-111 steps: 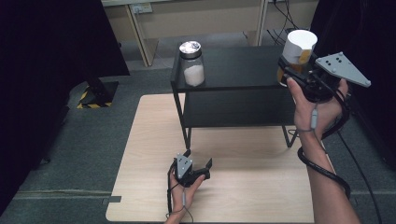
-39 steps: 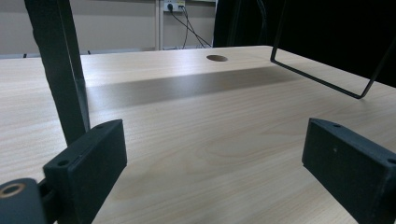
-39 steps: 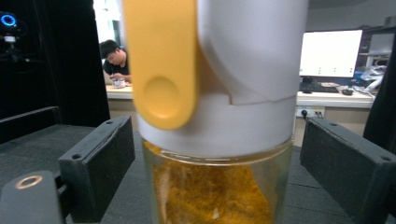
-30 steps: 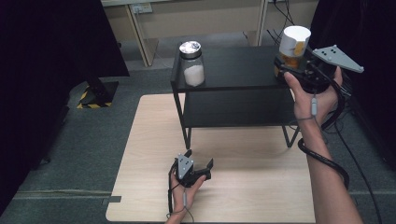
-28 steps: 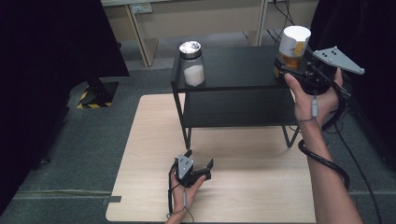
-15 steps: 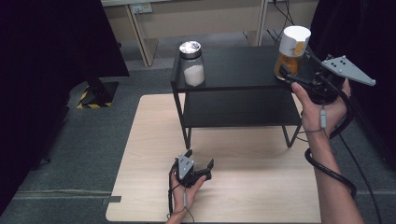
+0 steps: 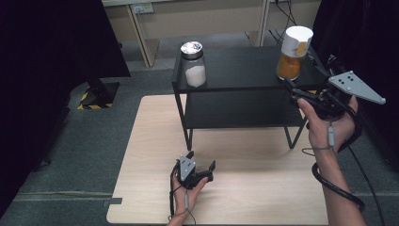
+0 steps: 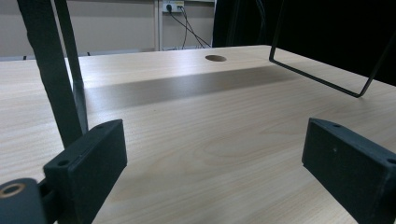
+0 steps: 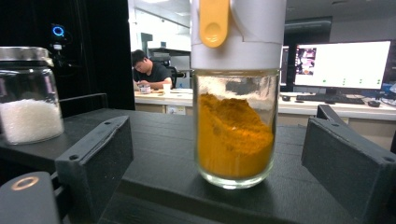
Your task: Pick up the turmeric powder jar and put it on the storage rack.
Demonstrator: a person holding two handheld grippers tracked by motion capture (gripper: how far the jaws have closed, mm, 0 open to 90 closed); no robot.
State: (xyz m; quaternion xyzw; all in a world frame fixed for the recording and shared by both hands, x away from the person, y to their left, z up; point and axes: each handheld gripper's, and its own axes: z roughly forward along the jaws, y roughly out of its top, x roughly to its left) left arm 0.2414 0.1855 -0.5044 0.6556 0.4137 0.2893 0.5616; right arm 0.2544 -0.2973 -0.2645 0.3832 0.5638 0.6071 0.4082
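The jar of yellow powder stands upright on the top of the black shelf, close to its right front corner. The right gripper sits just in front of it with jaws spread wide, holding nothing; in the right gripper view the jar stands between the 2 jaws, touching neither.

Likely trouble: the jar is tall with a heavy white cap, so a nudge from either jaw could tip it or push it off the near edge. There is open shelf to its left, up to the jar of white grains.

The left gripper rests on the worktop, jaws wide and empty, with bare wood all around.
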